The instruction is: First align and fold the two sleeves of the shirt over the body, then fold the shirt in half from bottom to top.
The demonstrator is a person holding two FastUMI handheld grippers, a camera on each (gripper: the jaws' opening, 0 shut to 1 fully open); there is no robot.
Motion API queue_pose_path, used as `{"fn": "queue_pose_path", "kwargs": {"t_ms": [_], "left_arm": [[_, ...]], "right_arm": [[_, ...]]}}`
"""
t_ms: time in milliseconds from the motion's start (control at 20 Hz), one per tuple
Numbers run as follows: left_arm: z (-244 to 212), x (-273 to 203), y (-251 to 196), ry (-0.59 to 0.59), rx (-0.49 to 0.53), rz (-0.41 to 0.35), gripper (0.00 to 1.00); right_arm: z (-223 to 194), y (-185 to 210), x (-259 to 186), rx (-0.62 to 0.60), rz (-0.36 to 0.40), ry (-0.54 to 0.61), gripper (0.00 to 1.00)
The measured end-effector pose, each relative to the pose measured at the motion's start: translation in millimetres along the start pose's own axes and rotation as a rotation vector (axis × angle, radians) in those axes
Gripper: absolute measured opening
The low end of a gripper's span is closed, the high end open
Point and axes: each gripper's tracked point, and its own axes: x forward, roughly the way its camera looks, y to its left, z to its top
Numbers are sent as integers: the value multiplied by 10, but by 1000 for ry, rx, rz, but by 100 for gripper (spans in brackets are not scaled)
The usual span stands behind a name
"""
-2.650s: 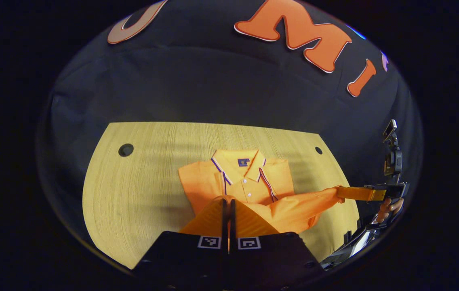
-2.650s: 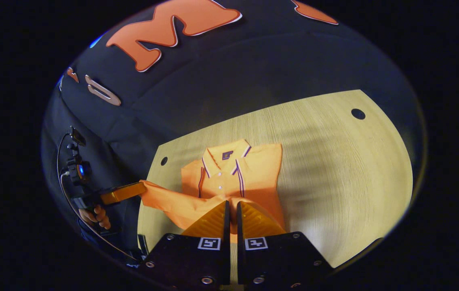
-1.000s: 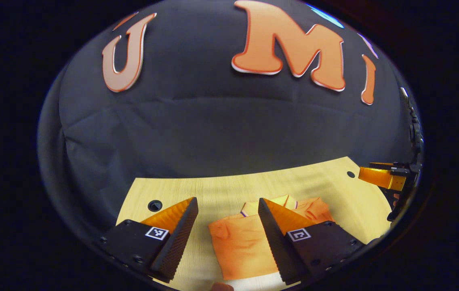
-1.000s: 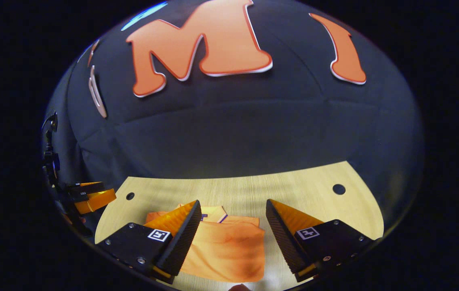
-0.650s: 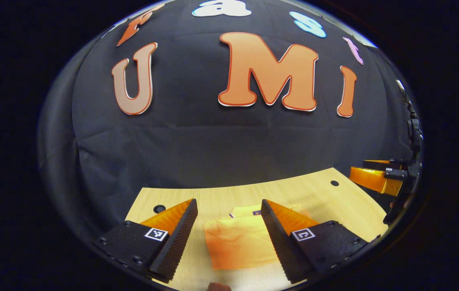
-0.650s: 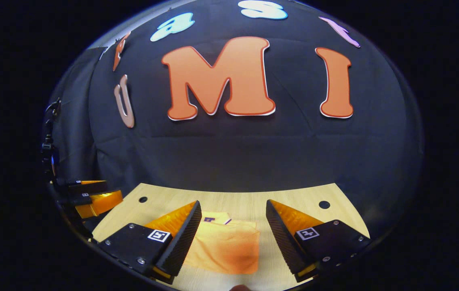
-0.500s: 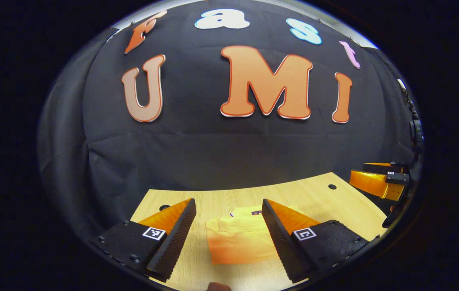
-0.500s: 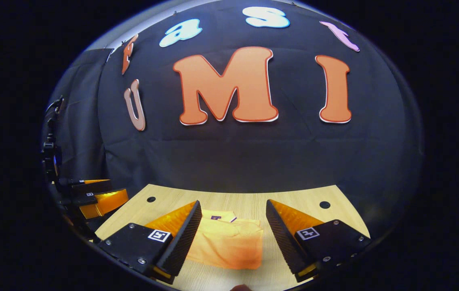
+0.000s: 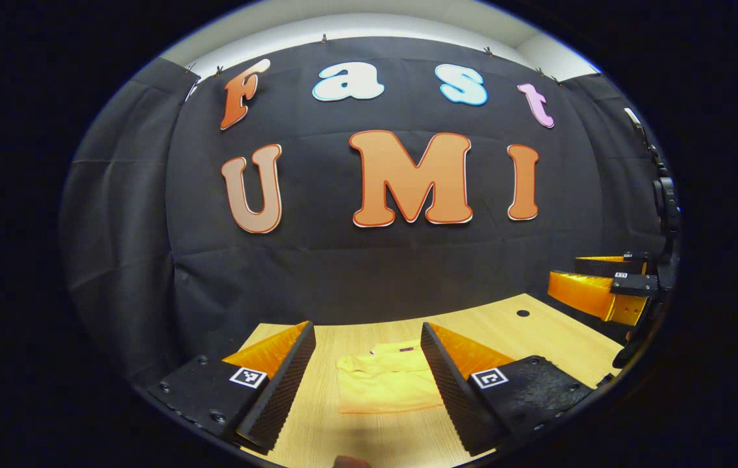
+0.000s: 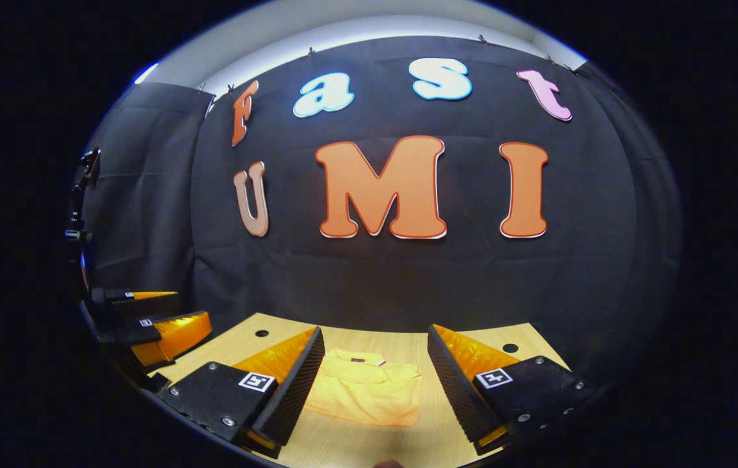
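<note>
Lying folded on the table [image 9: 538, 335], the shirt [image 9: 387, 385] (both tools spread wide, empty, well above).

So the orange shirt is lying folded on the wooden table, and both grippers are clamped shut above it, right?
Not quite. The shirt does lie folded on the table, but both grippers are open. In the left gripper view the left gripper has its fingers spread wide apart, and the right gripper view shows the same for the right gripper; neither holds anything.

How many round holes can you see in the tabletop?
2. One hole near the table's far left corner, one hole near its far right corner. Grippers and shirt may hide others.
</note>
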Motion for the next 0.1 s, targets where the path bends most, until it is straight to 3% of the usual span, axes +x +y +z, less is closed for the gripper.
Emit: {"fn": "queue_pose_path", "kwargs": {"t_ms": [100], "left_arm": [[63, -186, -114, -25, -6, 9, 98]], "right_arm": [[-17, 39, -126, -15, 11, -24, 96]]}}
